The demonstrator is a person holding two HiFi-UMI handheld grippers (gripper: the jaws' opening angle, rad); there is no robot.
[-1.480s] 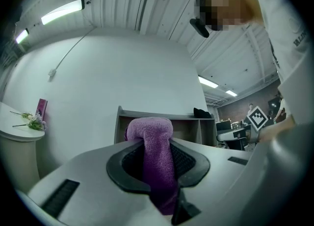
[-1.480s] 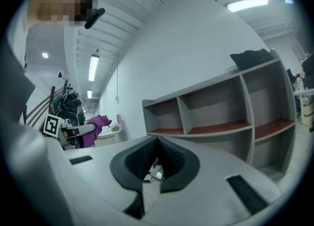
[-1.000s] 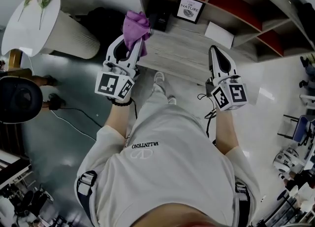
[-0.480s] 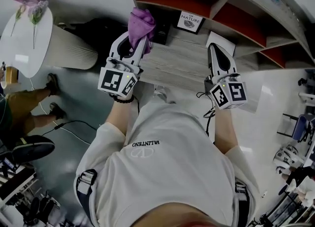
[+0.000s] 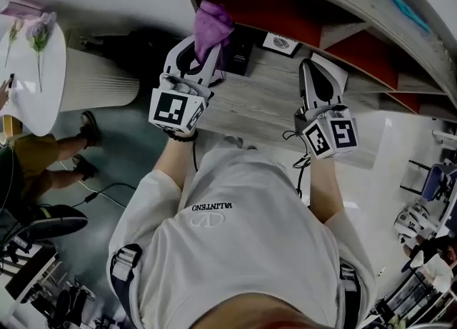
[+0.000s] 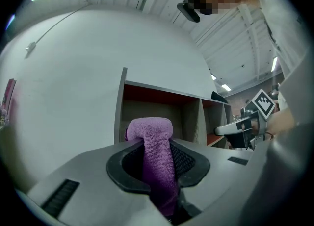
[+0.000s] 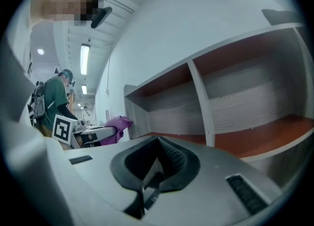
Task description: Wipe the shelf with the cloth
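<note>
My left gripper (image 5: 202, 43) is shut on a purple cloth (image 5: 213, 22), which bunches up above its fingertips. The cloth is held up in front of the leftmost compartment of the shelf (image 5: 265, 106), a pale wood unit with red boards. In the left gripper view the cloth (image 6: 151, 131) hangs between the jaws, with the shelf (image 6: 189, 108) just beyond. My right gripper (image 5: 308, 68) is shut with nothing in it and hovers over the wood top further right. In the right gripper view it (image 7: 157, 141) faces the red-floored compartments (image 7: 274, 133), with the cloth (image 7: 117, 122) off to its left.
A framed picture (image 5: 280, 43), a black box (image 5: 239, 52) and a white box (image 5: 331, 71) stand on the wood top. A round white table (image 5: 39, 63) with flowers is at the left. A seated person's legs (image 5: 82, 131) and a floor cable (image 5: 107, 185) are nearby.
My left gripper has carried the cloth forward and up, from the counter's front edge to the shelf's left compartment. The right gripper has moved slightly forward.
</note>
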